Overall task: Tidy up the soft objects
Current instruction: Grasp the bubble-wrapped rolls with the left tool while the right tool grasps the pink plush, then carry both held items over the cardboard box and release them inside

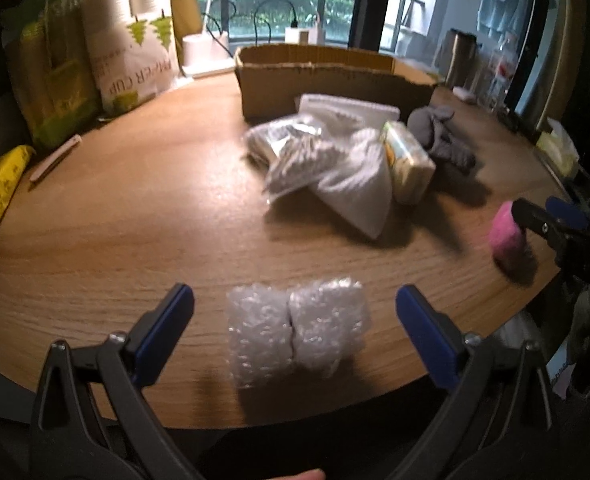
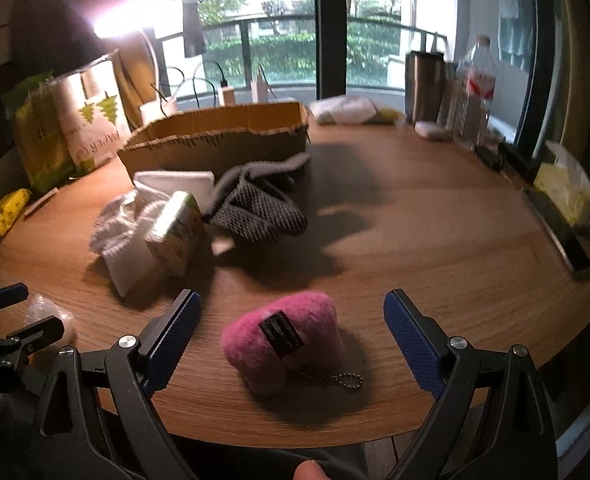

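My left gripper (image 1: pixel 295 300) is open, its jaws on either side of a bubble-wrap bundle (image 1: pixel 297 328) near the table's front edge. My right gripper (image 2: pixel 291 304) is open around a pink plush keychain (image 2: pixel 283 340), which also shows in the left wrist view (image 1: pixel 507 232). A pile of soft things lies mid-table: plastic bags (image 1: pixel 327 168), a tissue pack (image 1: pixel 409 164) and a grey knit cloth (image 2: pixel 255 200). An open cardboard box (image 1: pixel 327 76) stands behind the pile.
Paper-cup packs (image 1: pixel 131 40) and a green bag (image 1: pixel 51 80) stand at the back left, a yellow pouch (image 1: pixel 3 180) by the left edge. A steel flask (image 2: pixel 423 84), a water bottle (image 2: pixel 475 92) and a tissue box (image 2: pixel 563 188) line the right side.
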### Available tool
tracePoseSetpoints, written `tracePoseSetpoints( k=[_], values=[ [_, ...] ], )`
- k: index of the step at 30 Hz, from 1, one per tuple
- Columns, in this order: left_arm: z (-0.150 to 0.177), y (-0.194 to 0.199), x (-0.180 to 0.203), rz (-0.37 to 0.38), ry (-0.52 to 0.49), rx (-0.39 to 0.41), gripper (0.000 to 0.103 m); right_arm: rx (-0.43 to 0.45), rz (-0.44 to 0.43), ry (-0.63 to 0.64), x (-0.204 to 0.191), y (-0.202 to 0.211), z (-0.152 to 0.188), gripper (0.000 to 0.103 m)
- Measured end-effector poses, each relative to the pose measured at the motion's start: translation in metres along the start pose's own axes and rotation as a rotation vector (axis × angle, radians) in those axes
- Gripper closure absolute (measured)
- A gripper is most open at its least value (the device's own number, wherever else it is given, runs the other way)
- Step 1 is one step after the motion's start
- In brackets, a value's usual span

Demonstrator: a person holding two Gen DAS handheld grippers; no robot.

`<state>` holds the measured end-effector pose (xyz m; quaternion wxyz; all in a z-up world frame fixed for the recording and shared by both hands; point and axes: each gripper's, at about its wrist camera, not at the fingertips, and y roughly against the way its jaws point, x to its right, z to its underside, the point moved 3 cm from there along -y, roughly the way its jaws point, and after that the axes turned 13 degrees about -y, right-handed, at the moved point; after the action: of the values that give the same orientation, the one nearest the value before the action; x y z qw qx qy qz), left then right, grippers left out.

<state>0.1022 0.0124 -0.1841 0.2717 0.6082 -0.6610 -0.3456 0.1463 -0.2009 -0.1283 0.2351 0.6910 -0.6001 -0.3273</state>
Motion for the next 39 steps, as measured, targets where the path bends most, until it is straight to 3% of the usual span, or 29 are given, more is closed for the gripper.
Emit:
tracePoseSetpoints(
  k=[4,10,12,13,17,39],
  values=[
    [0.002,-0.012,0.005,0.026,-0.021,-0.053,0.024,-0.041,-0.001,-0.014,0.007,-0.013,0.003,0.011],
    [0.002,-0.017,0.008,0.02,-0.034,-0.072,0.038,-0.106,-0.034,-0.005,0.006,-0.026,0.011,0.028],
    [0.0,-0.017,0.009,0.028,-0.038,-0.074,0.041,-0.12,-0.042,0.007,0.003,-0.029,0.013,0.041],
    [-0.001,-0.018,0.01,0.03,-0.041,-0.075,0.043,-0.123,-0.046,0.012,0.002,-0.03,0.013,0.041],
    [-0.011,-0.014,0.01,0.021,-0.051,-0.058,0.043,-0.112,-0.062,0.019,0.0,-0.028,0.006,0.049],
    [-0.102,0.018,-0.011,-0.021,-0.041,0.148,0.043,0.068,-0.118,0.051,-0.007,-0.003,-0.083,0.05]
  ],
)
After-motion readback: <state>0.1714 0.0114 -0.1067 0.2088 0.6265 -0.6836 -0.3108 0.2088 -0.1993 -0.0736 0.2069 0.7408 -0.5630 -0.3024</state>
